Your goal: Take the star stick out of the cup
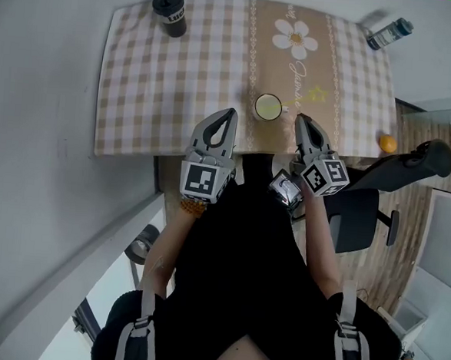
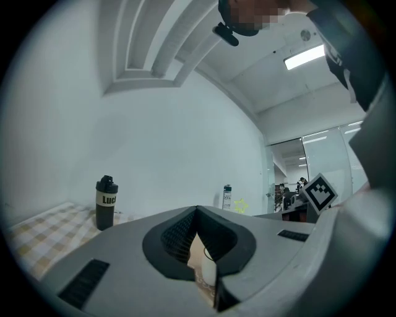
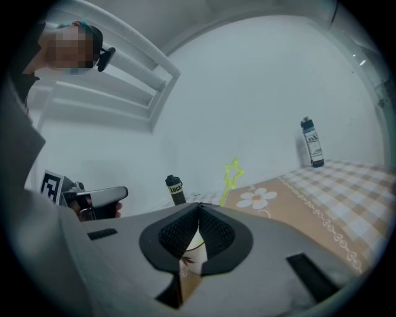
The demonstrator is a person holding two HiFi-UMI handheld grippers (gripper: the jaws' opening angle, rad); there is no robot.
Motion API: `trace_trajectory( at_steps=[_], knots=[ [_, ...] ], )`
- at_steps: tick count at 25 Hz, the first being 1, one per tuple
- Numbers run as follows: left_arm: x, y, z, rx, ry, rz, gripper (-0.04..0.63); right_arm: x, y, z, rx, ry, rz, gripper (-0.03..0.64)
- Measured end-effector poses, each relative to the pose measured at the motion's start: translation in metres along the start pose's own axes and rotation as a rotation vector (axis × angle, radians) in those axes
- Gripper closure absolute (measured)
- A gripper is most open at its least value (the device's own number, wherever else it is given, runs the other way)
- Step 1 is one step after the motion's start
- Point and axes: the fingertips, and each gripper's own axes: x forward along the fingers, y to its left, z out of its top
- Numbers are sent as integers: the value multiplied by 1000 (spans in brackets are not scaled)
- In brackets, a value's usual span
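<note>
Covering the table, the checked cloth (image 1: 163, 79) fills the upper half of the head view, with a tan flowered runner (image 1: 291, 68) down its middle. A black office chair (image 1: 378, 198) stands off the cloth's 4 o'clock corner.

The left gripper (image 1: 232, 113) reaches over the near edge at 9 o'clock from the cup. Its jaws are pressed together at the tips, with nothing between them. The right gripper (image 1: 299, 119) sits at about 3 o'clock from the cup, with its jaws likewise closed and empty. Neither touches the cup.

A black tumbler (image 1: 170, 13) stands at the cloth's 11 o'clock corner, and a clear bottle (image 1: 390, 33) lies at the 1 o'clock corner.

The white cup (image 1: 267, 107) stands on the runner at the cloth's 6 o'clock, just inside the near edge. An orange (image 1: 387, 143) rests near the 4 o'clock corner.

The star stick (image 1: 316, 93) is still in the cup, leaning out toward 2 o'clock. Its yellow star shows above the closed jaws in the right gripper view (image 3: 233, 171).
</note>
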Motion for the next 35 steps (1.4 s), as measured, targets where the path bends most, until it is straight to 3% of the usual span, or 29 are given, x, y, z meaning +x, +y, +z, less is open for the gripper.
trace_trajectory(
  at_steps=[9, 11, 16, 19, 35],
  knots=[
    [-14, 19, -10, -28, 13, 58, 594, 16, -15, -25, 33, 58, -24, 609],
    [-13, 25, -9, -31, 7, 75, 594, 20, -17, -28, 48, 75, -15, 570],
    [-14, 28, -13, -38, 11, 95, 594, 27, -17, -34, 60, 99, 8, 559],
    [-11, 26, -13, -33, 10, 93, 594, 33, -14, -39, 86, 123, 41, 483],
    [-3, 35, -12, -28, 15, 140, 594, 60, -9, -46, 120, 155, 95, 485]
  ],
)
